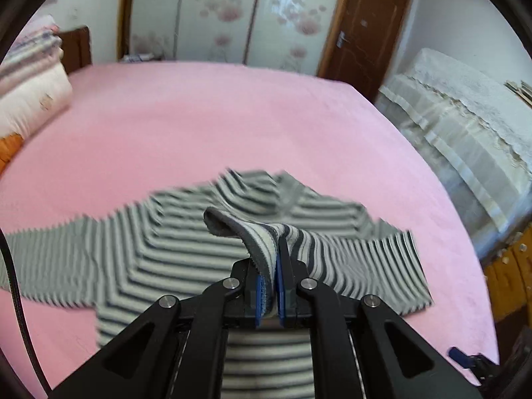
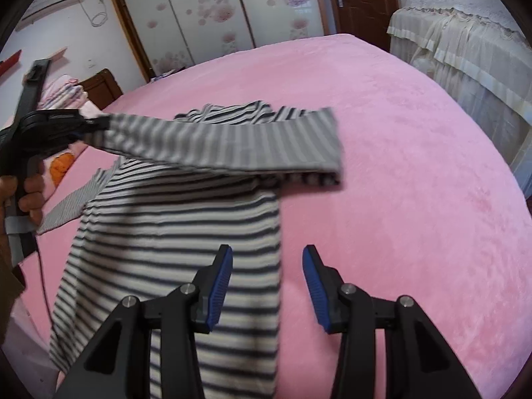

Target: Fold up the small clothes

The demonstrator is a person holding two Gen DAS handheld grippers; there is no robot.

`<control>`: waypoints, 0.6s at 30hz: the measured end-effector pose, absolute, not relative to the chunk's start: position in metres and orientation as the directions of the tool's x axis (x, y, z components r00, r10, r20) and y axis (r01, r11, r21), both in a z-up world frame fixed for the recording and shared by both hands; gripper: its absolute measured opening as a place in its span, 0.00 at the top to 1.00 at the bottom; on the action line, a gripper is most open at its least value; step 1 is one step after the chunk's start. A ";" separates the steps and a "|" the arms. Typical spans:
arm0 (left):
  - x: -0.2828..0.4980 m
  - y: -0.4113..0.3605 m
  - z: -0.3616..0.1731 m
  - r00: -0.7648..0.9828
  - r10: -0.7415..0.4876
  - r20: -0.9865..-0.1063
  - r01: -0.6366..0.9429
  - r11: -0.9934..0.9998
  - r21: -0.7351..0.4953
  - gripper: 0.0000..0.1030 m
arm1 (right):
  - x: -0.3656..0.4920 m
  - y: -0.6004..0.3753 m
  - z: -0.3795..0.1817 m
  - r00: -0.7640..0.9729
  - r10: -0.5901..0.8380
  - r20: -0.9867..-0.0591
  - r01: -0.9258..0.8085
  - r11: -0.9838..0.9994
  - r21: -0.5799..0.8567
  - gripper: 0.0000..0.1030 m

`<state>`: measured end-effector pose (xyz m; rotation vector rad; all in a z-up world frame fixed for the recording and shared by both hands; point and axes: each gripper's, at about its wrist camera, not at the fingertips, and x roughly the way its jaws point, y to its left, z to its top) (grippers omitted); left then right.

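Sweater point(image 2: 186, 232) lies lengthwise toward wardrobe point(image 2: 199, 13); left tongs point(image 1: 270, 266) pinch its sleeve point(image 2: 216, 139) crosswise.

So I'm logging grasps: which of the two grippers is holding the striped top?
The left gripper: its pads are clamped on a sleeve of the striped top, lifting it. The right gripper hangs open, nothing between its fingers.

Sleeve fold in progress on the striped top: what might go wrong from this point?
The left claw pinches only the cuff of the sleeve, so it might slip free mid-fold. The right claw is open and pins nothing, so the striped top may drag across the pink bedspread and lose its alignment.
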<state>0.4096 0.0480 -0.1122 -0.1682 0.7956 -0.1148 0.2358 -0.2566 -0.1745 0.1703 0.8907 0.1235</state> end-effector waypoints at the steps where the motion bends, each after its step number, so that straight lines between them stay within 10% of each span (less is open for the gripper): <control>1: 0.414 0.055 -0.111 0.700 -0.152 -0.698 0.025 0.982 -0.188 0.96 | 0.241 -0.258 -0.175 0.621 0.167 -0.765 -0.028 0.981 0.192 0.57; 18: 0.449 0.110 -0.163 0.660 -0.007 -0.752 -0.113 0.988 -0.109 0.95 | 0.333 -0.244 -0.216 0.559 0.137 -0.818 -0.003 0.987 0.163 0.57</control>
